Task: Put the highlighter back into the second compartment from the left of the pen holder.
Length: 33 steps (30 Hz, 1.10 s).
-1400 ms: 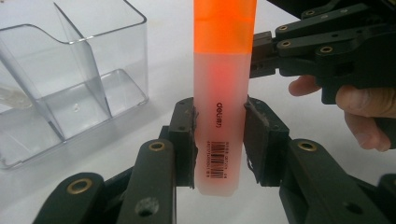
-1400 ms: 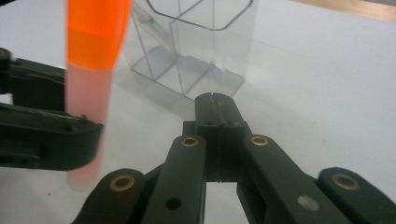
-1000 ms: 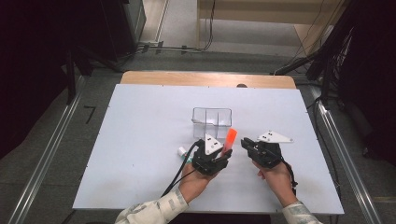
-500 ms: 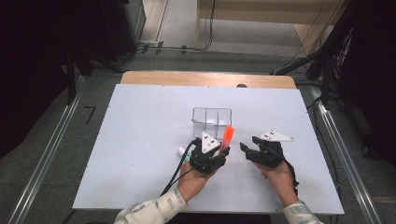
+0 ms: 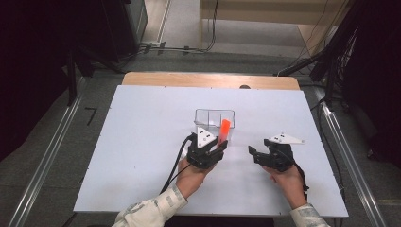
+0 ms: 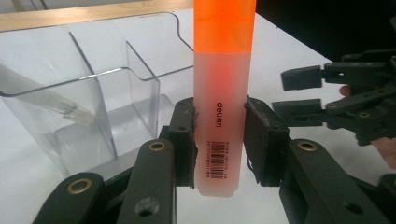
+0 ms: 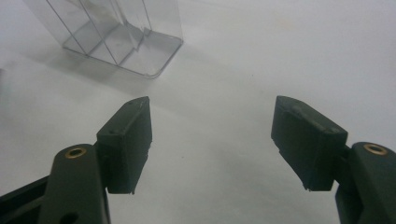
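Observation:
An orange-capped highlighter (image 6: 219, 112) with a pale pink body stands upright between the pads of my left gripper (image 6: 219, 140), which is shut on its lower half. In the high view the highlighter (image 5: 224, 129) rises from the left gripper (image 5: 218, 147) just in front of a clear divided organizer (image 5: 215, 116). My right gripper (image 5: 252, 154) sits to the right, apart from the highlighter. Its jaws have just been opening and stand wide, with only bare table between them (image 7: 212, 140).
The clear organizer (image 6: 107, 93) holds a white pen-like object (image 6: 46, 100) in its left compartment. The white table (image 5: 142, 142) has a wooden strip (image 5: 189, 79) along its far edge. Dark equipment and cables lie beyond it.
The right gripper's jaws opened and drew away to the right from the highlighter. The left gripper kept hold and shifted the highlighter slightly left and toward the organizer.

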Tool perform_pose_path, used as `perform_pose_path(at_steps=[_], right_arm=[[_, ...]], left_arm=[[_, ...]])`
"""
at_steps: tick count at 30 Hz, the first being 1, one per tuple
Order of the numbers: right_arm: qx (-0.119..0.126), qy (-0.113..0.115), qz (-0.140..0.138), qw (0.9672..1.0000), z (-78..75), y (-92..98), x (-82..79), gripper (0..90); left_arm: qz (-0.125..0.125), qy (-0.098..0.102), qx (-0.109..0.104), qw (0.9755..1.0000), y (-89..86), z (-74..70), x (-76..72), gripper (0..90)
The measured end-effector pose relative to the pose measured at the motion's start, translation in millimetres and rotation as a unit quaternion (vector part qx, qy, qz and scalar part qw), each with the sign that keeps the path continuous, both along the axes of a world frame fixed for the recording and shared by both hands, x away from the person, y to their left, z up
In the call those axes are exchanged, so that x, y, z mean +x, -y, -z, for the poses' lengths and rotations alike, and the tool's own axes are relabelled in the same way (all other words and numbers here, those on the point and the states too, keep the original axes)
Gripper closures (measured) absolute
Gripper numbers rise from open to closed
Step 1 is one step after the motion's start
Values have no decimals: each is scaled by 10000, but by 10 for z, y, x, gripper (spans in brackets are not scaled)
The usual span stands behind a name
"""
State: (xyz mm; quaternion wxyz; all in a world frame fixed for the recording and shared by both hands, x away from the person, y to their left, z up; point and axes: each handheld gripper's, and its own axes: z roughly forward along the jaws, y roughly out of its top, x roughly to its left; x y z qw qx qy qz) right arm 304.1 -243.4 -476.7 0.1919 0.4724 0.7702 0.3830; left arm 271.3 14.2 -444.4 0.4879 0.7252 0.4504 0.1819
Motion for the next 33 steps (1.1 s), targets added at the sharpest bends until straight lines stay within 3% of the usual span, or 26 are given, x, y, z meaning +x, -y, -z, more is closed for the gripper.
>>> perform_pose_path(at_steps=[18, 33], right_arm=[[8, -119, 76, 9999, -3, 202, -113, 261], [50, -117, 113, 9999, -8, 234, -115, 261]], left_arm=[[-297, 82, -82, 9995, -98, -68, 168, 663], [-487, 161, 17, 9987, -85, -136, 352, 663]])
